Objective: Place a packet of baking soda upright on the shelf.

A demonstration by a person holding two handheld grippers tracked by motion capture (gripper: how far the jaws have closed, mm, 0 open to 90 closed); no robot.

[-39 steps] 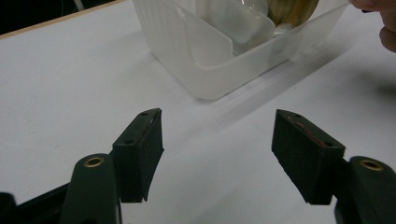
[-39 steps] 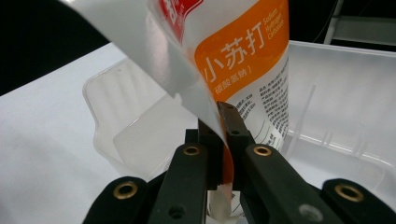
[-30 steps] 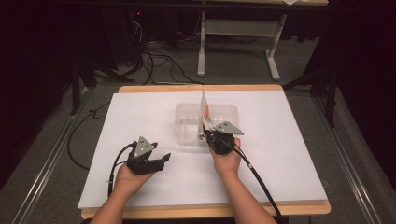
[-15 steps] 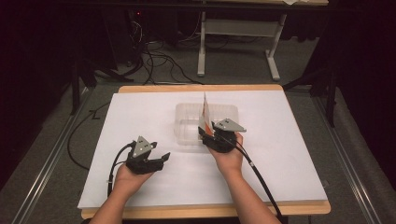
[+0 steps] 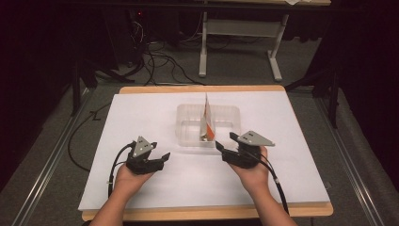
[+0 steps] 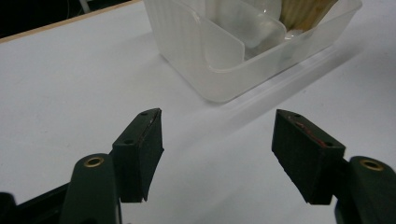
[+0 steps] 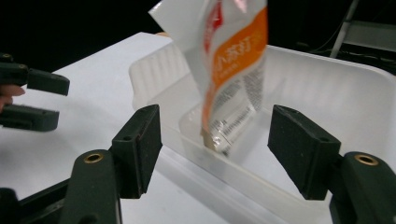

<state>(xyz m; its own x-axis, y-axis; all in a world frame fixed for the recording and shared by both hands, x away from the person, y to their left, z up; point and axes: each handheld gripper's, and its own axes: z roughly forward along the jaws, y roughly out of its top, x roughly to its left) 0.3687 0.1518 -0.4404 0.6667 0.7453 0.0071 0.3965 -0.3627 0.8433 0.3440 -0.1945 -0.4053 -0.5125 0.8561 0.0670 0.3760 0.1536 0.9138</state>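
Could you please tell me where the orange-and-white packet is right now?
In the high view the packet stands upright inside the clear tray at the table's middle, just beyond the open right hand-held gripper, which is not touching it.

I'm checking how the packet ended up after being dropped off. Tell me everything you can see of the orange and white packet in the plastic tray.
The packet is a flat, glossy sachet, white with an orange band, red at the top and small print lower down. It stands upright on its bottom edge inside the translucent plastic tray, in a compartment near the front wall, leaning slightly. Nothing grips it: the right gripper is open and clear of it.
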